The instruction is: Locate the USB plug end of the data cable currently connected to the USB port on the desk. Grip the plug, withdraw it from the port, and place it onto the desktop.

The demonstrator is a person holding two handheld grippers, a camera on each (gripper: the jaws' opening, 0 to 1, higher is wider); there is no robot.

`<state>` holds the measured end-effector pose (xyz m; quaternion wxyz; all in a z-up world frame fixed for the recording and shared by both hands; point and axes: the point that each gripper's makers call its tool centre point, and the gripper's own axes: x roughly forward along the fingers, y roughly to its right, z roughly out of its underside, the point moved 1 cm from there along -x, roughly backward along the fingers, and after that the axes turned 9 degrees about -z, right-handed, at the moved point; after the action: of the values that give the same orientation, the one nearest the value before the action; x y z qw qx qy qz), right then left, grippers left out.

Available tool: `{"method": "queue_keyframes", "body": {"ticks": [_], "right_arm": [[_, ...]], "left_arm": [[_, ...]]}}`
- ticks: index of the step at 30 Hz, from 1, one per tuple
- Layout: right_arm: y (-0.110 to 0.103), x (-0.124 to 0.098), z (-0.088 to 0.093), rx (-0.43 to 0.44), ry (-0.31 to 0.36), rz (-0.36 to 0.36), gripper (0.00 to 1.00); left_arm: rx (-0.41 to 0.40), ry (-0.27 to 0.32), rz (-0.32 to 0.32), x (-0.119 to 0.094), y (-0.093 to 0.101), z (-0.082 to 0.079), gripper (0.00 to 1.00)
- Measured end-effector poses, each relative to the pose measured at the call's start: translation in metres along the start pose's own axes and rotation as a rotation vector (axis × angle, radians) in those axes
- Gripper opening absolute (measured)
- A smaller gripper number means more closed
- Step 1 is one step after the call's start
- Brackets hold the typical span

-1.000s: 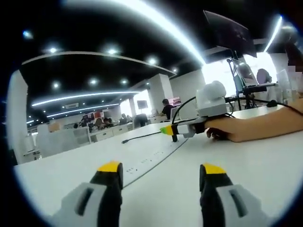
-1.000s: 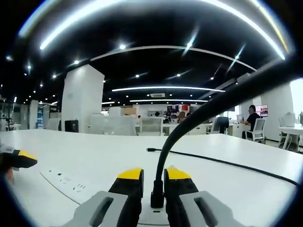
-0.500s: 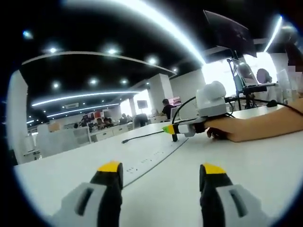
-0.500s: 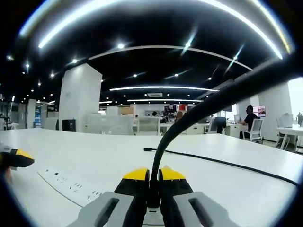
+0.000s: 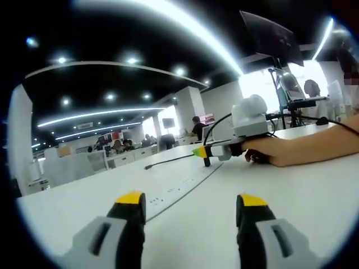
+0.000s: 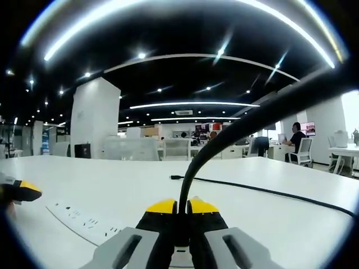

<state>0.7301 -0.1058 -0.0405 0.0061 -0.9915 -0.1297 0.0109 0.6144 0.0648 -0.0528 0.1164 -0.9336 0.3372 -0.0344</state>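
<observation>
In the right gripper view, the tip of the left gripper (image 6: pixel 22 190) is poking in at the far left, and a white socket strip (image 6: pixel 84 216) is lying flush in the white desk (image 6: pixel 129 185), running towards the lower middle. There the right gripper (image 6: pixel 182 205) is pinching its yellow-tipped jaws tight around the USB plug (image 6: pixel 181 221), which is standing upright at the desk surface; whether it is sitting in the port is hidden by the jaws. The black data cable (image 6: pixel 235 131) is arching up from the plug and away to the upper right, and another stretch of it is lying across the desk behind, ending in a small connector (image 6: pixel 177 177). In the left gripper view, the left gripper (image 5: pixel 190 208) is hovering with its jaws spread wide apart, gripping nothing. Beyond it the strip is stretching up to the right gripper, held by a person's hand (image 5: pixel 263 152) resting on the desk. Office desks, chairs and seated people are showing far behind.
</observation>
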Motion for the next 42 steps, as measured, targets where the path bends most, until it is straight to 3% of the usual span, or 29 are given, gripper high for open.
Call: {"method": "queue_keyframes", "body": {"ticks": [24, 30, 37, 42], "right_arm": [[0.0017, 0.0022, -0.0019, -0.034, -0.008, -0.005, 0.08], [-0.0030, 0.0031, -0.0015, -0.125, -0.044, 0.013, 0.08], [0.0012, -0.0006, -0.0007, -0.001, -0.013, -0.004, 0.08], [0.0032, 0.0004, -0.0012, 0.003, -0.017, -0.004, 0.08]], "left_arm": [[-0.001, 0.001, -0.004, -0.0002, -0.0016, -0.0010, 0.65], [-0.001, 0.000, -0.004, 0.0002, -0.0014, -0.0007, 0.65], [-0.001, 0.001, -0.004, -0.0015, -0.0001, -0.0004, 0.65], [-0.003, 0.001, -0.004, -0.0023, 0.0004, -0.0002, 0.65]]}}
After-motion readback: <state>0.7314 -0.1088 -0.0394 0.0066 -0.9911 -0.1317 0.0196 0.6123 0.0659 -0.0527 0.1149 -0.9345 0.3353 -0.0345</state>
